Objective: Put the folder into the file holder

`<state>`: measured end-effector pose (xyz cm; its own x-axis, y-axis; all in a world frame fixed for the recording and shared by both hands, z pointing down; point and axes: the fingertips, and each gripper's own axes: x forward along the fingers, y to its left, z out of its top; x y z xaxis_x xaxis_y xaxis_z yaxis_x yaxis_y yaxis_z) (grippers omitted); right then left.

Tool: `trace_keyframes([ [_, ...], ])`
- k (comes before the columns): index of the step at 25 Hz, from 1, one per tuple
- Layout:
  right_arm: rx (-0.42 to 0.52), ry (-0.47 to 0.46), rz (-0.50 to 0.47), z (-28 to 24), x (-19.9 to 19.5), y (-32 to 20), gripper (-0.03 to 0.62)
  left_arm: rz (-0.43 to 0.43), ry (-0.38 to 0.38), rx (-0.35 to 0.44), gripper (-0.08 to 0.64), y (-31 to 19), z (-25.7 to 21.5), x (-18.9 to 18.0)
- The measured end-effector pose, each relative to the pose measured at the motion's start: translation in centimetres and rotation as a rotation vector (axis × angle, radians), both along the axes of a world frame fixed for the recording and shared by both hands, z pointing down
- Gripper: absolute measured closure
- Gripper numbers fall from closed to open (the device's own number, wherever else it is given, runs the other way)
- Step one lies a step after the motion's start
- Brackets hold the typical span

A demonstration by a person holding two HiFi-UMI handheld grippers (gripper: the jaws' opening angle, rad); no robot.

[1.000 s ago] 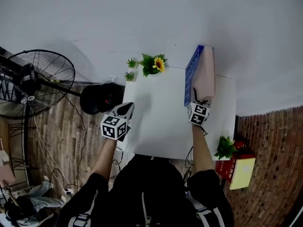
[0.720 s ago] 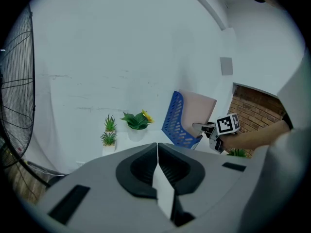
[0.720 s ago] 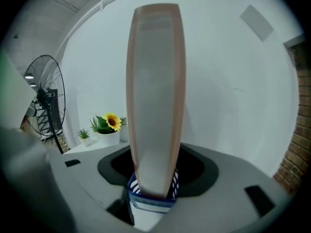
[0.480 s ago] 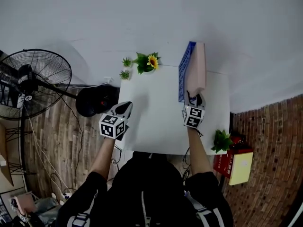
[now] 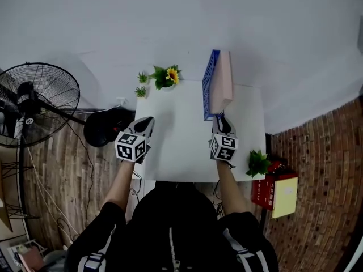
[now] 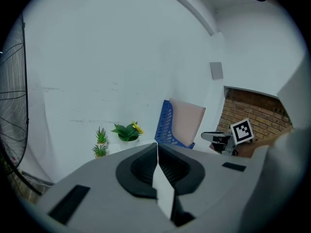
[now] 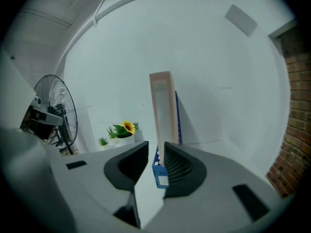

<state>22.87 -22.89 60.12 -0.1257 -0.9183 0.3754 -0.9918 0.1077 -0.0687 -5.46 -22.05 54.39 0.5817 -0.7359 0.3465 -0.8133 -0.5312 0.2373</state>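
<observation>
A pink folder [image 5: 222, 85] stands upright in the blue mesh file holder [image 5: 208, 86] at the back right of the white table [image 5: 176, 140]. My right gripper [image 5: 222, 119] hovers just in front of the holder, clear of the folder. Its jaws have just been closing; in the right gripper view [image 7: 156, 152] a gap remains with nothing between them, and the folder [image 7: 162, 108] and holder [image 7: 160, 174] show beyond. My left gripper [image 5: 146, 123] hangs over the table's left edge, jaws shut and empty [image 6: 157, 148]. The left gripper view also shows the folder [image 6: 189, 123] in the holder [image 6: 165, 125].
A potted sunflower [image 5: 165, 76] and small green plants [image 5: 140, 91] sit at the table's back left corner. A standing fan [image 5: 34, 103] and its black base [image 5: 105, 130] are on the floor to the left. A plant [image 5: 258, 163] and a red and yellow box [image 5: 276, 194] lie to the right.
My right gripper has drawn back from the folder's near edge toward the person, and its jaws have narrowed. The folder stays standing in the holder. The left gripper has risen slightly.
</observation>
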Motion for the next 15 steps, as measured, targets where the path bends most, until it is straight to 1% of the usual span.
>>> trace_keyframes([
  [2, 0.0, 0.001, -0.038, -0.7, -1.0, 0.6, 0.552, 0.0, 0.006, 0.023, 0.535, -0.2, -0.8, 0.5],
  [3, 0.004, 0.007, -0.056, -1.1, -1.5, 0.8, 0.582, 0.0, 0.008, 0.035, 0.535, -0.3, -1.1, 0.7],
  [8, 0.043, 0.004, -0.157, -4.5, -4.5, 0.9, 0.583, -0.004, 0.013, 0.099, 0.535, -0.9, -3.1, 1.5],
  [11, 0.093, 0.01, -0.215, -8.0, -6.2, 1.0, 0.583, -0.013, 0.025, 0.152, 0.535, -1.0, -4.9, 1.8],
  [15, 0.176, -0.028, -0.236, -12.1, -7.0, 1.2, 0.583, -0.03, 0.025, 0.212, 0.535, -1.2, -6.9, 1.8],
])
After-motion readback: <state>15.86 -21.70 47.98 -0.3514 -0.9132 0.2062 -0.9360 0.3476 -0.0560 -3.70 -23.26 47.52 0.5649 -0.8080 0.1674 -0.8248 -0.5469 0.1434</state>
